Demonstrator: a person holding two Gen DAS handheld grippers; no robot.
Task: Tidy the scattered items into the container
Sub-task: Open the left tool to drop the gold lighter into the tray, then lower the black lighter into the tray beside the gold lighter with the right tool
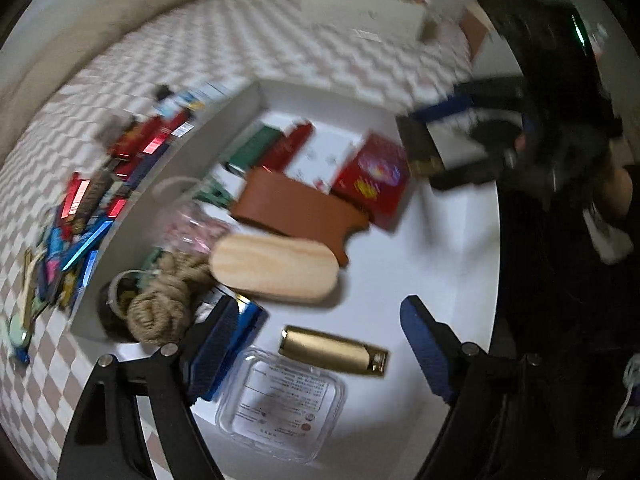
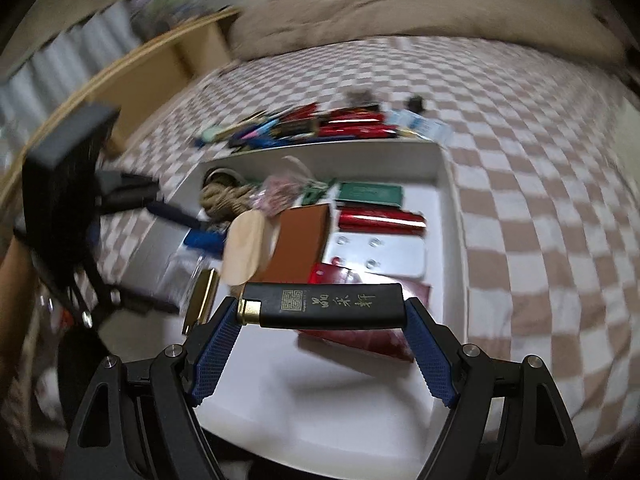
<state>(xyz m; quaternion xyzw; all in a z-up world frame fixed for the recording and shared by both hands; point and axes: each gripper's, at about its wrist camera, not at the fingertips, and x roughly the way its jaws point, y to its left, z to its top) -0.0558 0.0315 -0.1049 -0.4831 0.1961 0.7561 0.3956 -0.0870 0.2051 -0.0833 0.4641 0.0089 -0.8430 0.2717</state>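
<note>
A white shallow box [image 1: 476,240] [image 2: 446,168] lies on a checkered bed. It holds a wooden block [image 1: 276,270] [image 2: 244,252], a brown case [image 1: 296,208] [image 2: 300,244], a rope bundle [image 1: 164,300] [image 2: 224,196], a gold bar [image 1: 334,350] [image 2: 202,300], a clear plastic case [image 1: 282,398] and red and green packs. My left gripper [image 1: 316,348] is open and empty over the box. My right gripper [image 2: 324,334] is shut on a black bar with gold characters [image 2: 324,306], held above the box's near end.
A pile of colourful small packs [image 1: 92,208] [image 2: 316,126] lies on the checkered bedcover [image 2: 540,200] beyond the box's far wall. A white box [image 1: 360,10] sits farther back. A wooden shelf [image 2: 160,56] stands at the left. The other gripper [image 2: 68,184] shows at the left.
</note>
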